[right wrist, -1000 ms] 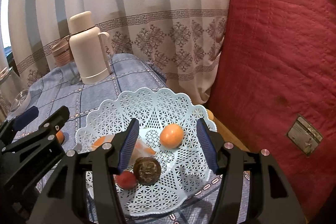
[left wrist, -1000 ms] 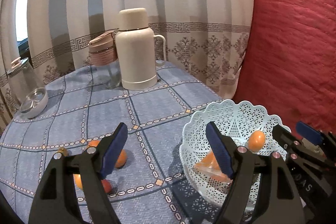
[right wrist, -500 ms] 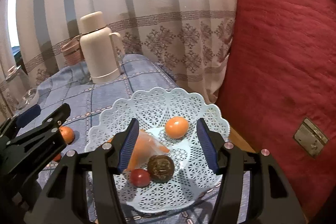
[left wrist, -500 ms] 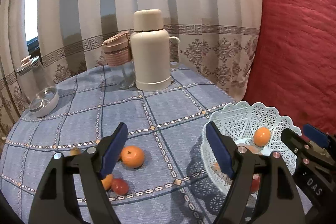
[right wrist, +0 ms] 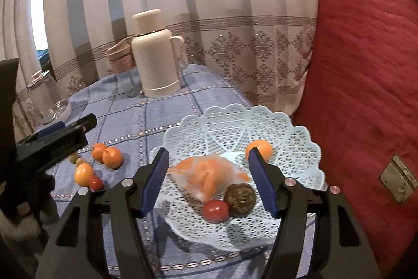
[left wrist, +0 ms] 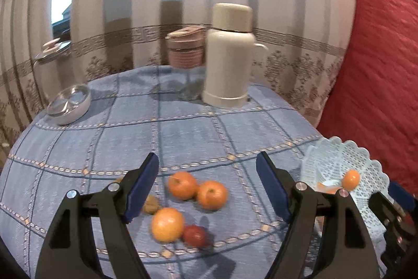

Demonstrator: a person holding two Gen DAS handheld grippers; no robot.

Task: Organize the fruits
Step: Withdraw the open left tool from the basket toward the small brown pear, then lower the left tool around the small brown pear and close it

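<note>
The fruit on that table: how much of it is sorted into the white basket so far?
Partly. The white basket already holds an orange, a bag of orange pieces, a red fruit and a brown one. Neither gripper holds anything. Left: three oranges, a red fruit and small brownish ones on the cloth.

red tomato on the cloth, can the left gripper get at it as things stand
Probably yes. The left gripper is open and empty, with the red tomato lying on the cloth just ahead, uncovered. The yellow-orange fruit touches its side, so closing may nudge that too.
</note>
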